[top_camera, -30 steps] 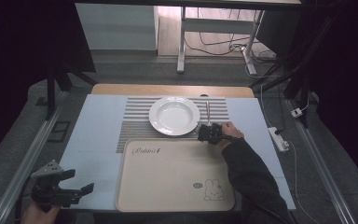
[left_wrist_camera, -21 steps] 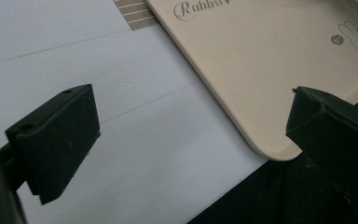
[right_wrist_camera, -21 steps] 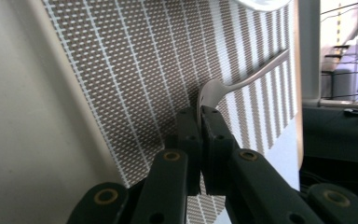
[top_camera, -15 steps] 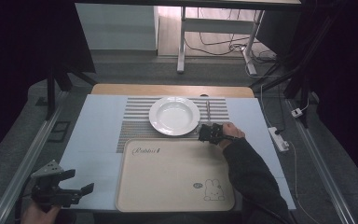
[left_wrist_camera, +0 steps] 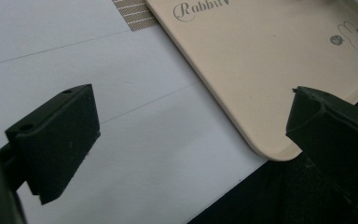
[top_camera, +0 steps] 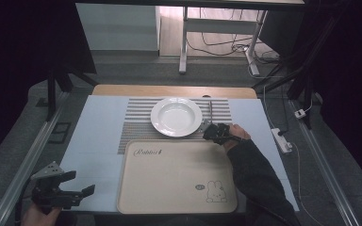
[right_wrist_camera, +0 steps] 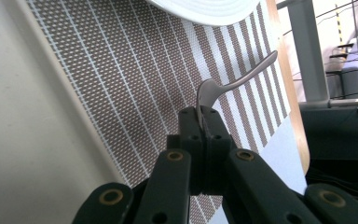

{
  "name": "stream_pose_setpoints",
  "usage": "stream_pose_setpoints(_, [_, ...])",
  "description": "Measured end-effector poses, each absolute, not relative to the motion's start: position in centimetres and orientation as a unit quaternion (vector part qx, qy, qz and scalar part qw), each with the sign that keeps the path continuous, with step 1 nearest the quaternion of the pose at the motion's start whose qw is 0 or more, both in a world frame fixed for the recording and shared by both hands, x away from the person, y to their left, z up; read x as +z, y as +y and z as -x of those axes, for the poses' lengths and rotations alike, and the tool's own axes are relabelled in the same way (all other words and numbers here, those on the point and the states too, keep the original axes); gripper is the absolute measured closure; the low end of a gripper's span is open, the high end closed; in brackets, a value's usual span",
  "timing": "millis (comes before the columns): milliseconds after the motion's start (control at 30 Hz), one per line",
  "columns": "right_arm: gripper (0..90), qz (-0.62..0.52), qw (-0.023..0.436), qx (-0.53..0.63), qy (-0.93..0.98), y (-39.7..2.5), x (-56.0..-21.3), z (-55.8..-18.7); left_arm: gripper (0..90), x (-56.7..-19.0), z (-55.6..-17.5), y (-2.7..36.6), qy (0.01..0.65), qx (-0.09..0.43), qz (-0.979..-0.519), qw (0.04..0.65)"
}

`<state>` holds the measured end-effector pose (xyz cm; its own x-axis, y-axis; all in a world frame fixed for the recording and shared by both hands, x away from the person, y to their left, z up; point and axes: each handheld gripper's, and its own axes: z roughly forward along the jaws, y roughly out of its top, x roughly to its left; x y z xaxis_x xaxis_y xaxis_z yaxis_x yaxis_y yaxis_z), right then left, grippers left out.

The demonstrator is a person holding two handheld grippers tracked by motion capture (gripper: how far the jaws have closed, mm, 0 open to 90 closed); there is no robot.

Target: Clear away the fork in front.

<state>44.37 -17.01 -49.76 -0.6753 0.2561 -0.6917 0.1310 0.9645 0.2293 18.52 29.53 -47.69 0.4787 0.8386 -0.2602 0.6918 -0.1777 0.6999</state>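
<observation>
You have one white plate [top_camera: 176, 116] on one striped placemat [top_camera: 139, 123], and one beige tray [top_camera: 176, 175] in front of it. One metal utensil [right_wrist_camera: 235, 82] — a single piece. Two grippers — the left gripper [top_camera: 70, 192] and the right gripper [top_camera: 208, 132].

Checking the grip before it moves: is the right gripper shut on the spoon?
Shut. The right gripper has its jaws pressed together on the spoon.
</observation>
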Motion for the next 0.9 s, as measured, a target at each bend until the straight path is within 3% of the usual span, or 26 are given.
stream_pose_setpoints(900, [89.9, -0.182, 0.315, 0.267, 0.892, -19.8, -45.2, -40.1, 0.7, -47.4, -18.3, 28.6, 0.463, 0.109, -0.786, 0.396])
